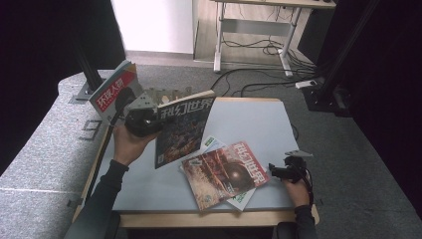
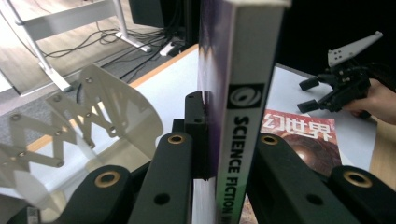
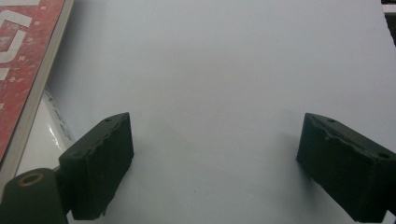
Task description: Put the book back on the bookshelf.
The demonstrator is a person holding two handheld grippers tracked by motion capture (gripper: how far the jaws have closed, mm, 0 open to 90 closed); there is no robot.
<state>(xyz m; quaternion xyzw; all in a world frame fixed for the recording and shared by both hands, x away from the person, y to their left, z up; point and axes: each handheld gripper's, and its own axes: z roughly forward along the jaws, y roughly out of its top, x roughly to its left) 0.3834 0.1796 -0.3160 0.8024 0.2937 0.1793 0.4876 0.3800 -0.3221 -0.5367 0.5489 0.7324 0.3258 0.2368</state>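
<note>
The pale grey rectangular table is carrying the work, with a perforated white metal bookend rack standing at its 11 o'clock corner. One red-and-white covered magazine is already leaning upright at the rack's outer end, so filing seems to be under way. The dark-covered science fiction magazine is hanging in the air just beside the rack, at about 10 o'clock from the table's middle, not yet set between the dividers. The left gripper is pinching it near the spine, jaws pressed tight on the pages. A red-covered magazine is lying flat at 6 o'clock, on top of a white-and-green booklet; both appear to be waiting their turn. The right gripper is resting at 4 o'clock, beside the red cover, its jaws spread wide with nothing between them.

The left gripper view is revealing the spine with its English lettering and the rack's zigzag cut-outs, which the high view is leaving too small to read. The right gripper view is showing bare tabletop between its pads.
</note>
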